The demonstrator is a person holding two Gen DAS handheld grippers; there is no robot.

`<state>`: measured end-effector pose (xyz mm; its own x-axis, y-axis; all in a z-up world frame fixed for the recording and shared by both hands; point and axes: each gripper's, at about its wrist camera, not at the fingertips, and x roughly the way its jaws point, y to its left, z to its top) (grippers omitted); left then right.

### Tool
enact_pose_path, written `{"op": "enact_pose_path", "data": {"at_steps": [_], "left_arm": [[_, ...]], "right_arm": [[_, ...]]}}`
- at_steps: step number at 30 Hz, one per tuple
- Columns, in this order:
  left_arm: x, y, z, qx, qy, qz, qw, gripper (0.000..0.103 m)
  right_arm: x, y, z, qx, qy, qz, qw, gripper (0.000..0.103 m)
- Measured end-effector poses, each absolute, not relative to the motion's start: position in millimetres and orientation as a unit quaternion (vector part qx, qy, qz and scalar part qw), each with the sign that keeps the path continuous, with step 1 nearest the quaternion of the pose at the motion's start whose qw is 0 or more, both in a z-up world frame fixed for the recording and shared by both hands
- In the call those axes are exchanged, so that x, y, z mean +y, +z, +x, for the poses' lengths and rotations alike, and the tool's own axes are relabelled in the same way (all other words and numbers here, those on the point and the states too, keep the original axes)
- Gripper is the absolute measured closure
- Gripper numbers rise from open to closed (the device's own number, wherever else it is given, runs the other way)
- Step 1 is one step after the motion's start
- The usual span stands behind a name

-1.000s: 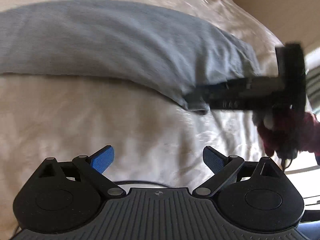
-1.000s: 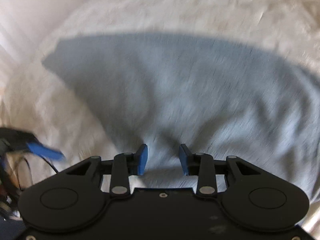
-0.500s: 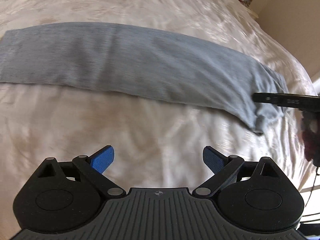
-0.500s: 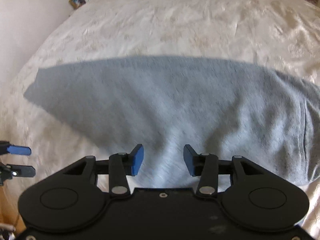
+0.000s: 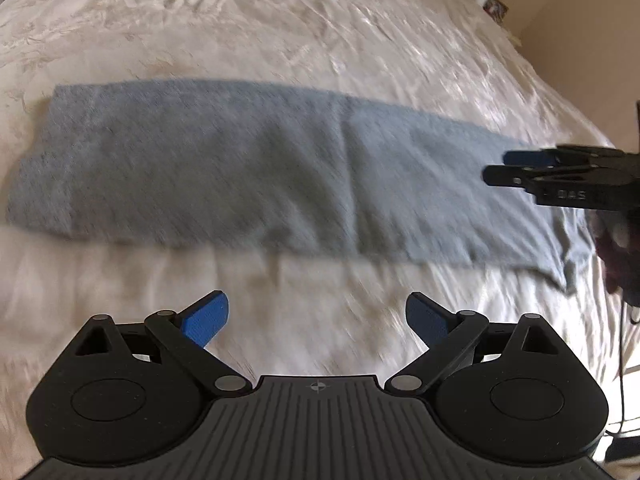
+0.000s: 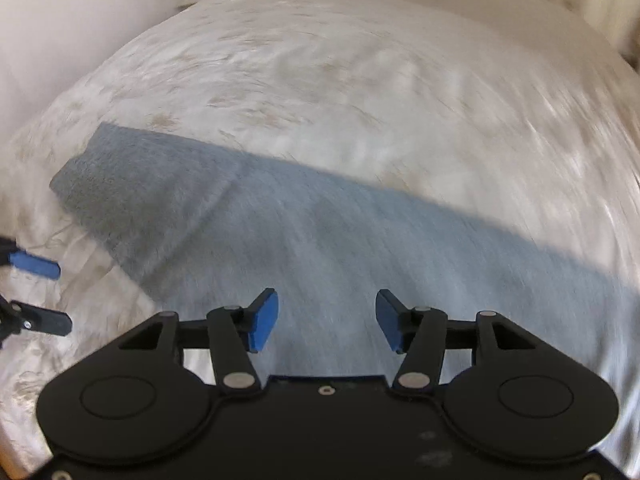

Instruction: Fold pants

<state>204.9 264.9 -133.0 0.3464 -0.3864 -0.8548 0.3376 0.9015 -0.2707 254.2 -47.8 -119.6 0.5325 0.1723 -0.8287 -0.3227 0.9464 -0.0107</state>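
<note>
The pants [image 5: 280,184] lie flat on the bed [image 5: 280,32] as one long strip, apparently already folded leg over leg. Crosswise folds are judged outstanding. The left gripper [image 5: 316,320] at 6 o'clock and the right gripper [image 6: 326,320] are both spread apart, holding nothing.

pants [image 5: 256,172] flat across bed [image 5: 280,20], left claw [image 5: 316,320] before them, right claw [image 6: 326,322] above them
</note>
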Motion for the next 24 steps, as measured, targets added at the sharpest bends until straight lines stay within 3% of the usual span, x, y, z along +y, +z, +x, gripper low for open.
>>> {"op": "enact_pose_path", "data": {"at_steps": [13, 15, 17, 24], "left_arm": [[279.3, -138.7, 239.8, 0.524, -0.202, -0.092, 0.822, 0.006], [280.4, -140.8, 240.2, 0.526, -0.200, -0.097, 0.821, 0.006], [281.1, -143.2, 240.7, 0.529, -0.198, -0.100, 0.819, 0.006], [278.9, -150.5, 242.6, 0.539, -0.199, -0.096, 0.813, 0.006]], "right_arm": [[23.0, -148.1, 367.9, 0.434, 0.274, -0.262, 0.817, 0.064], [25.3, -155.2, 373.4, 0.443, 0.294, -0.273, 0.802, 0.078], [27.7, -162.2, 378.1, 0.449, 0.307, -0.282, 0.790, 0.084], [30.0, -169.3, 378.1, 0.445, 0.336, -0.303, 0.773, 0.080]]}}
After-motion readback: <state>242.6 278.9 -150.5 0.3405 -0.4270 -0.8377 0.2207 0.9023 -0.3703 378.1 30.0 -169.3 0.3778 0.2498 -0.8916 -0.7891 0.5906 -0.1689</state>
